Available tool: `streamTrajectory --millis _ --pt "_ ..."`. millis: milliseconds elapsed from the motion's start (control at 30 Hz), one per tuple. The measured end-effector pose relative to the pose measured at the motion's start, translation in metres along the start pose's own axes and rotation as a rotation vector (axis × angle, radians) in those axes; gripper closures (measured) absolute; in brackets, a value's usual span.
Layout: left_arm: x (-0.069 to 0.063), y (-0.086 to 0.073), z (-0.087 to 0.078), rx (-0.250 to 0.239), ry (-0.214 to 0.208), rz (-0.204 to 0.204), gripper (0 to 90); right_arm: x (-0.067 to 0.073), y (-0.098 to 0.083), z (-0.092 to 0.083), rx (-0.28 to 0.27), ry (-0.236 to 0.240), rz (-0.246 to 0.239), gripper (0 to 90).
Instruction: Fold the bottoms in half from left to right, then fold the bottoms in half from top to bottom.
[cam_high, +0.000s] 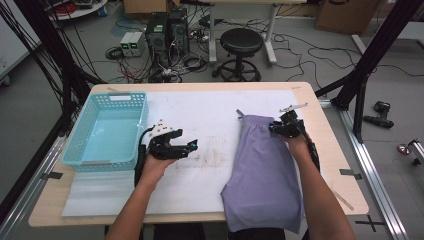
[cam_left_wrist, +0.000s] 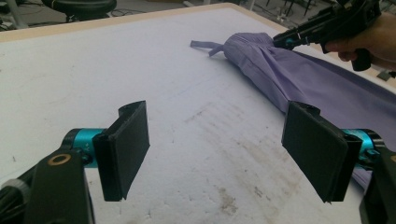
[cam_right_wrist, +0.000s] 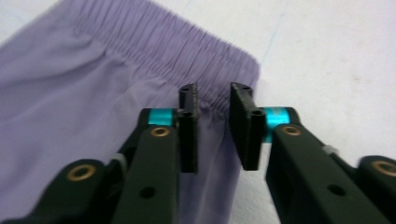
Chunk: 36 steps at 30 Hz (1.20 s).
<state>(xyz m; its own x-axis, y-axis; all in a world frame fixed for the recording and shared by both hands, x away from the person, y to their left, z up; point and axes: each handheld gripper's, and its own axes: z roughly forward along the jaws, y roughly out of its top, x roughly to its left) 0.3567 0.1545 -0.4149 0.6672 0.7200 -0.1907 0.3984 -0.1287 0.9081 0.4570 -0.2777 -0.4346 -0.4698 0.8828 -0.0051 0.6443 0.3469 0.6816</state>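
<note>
We locate the purple shorts at the 4 o'clock sector of the worktop, laid flat on the white mat, elastic waistband toward 12 o'clock and hem overhanging the near edge. The right gripper sits at the waistband's 1 o'clock corner, jaws narrowed to a slim gap and not yet clamped; we judge the pads straddle the gathered edge. The left gripper hovers over bare mat at 9 o'clock of the shorts, jaws wide apart and empty. The blue basket stands at 10 o'clock. Risk: if we close too near the corner, the jaws may catch one fabric layer or none, so the waistband slips free on lifting; the overhanging hem could drag the garment off the worktop
</note>
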Motion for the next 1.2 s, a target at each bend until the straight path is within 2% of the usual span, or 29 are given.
streamTrajectory --millis 100,200,300,367,400,633,900,1200 --pt "-0.001 0.0 0.0 -0.01 -0.005 -0.003 23.2 -0.005 -0.001 -0.017 -0.062 0.021 0.03 61.2" --pt "-0.001 0.001 -0.001 -0.014 -0.01 -0.005 23.2 -0.009 -0.005 -0.039 -0.124 0.035 0.058 46.1" --pt "-0.001 0.001 -0.004 -0.035 -0.013 -0.018 23.2 -0.006 -0.012 -0.057 -0.132 0.039 0.027 34.4" --pt "-0.003 0.001 -0.006 -0.051 -0.011 -0.022 23.2 -0.003 -0.022 -0.069 -0.141 0.017 0.014 24.2" --pt "-0.004 0.002 -0.006 -0.055 -0.014 -0.023 23.2 -0.002 -0.026 -0.075 -0.142 0.008 0.003 22.2" --pt "-0.012 0.003 -0.005 -0.057 -0.026 -0.012 23.2 -0.002 -0.048 -0.097 -0.175 0.041 -0.003 21.3" --pt "-0.021 0.006 -0.007 -0.079 -0.018 -0.01 23.2 -0.001 -0.053 -0.11 -0.189 0.059 -0.009 21.3" --pt "-0.029 0.01 0.003 -0.077 -0.031 -0.026 23.2 0.002 -0.056 -0.109 -0.196 0.077 -0.002 21.3"
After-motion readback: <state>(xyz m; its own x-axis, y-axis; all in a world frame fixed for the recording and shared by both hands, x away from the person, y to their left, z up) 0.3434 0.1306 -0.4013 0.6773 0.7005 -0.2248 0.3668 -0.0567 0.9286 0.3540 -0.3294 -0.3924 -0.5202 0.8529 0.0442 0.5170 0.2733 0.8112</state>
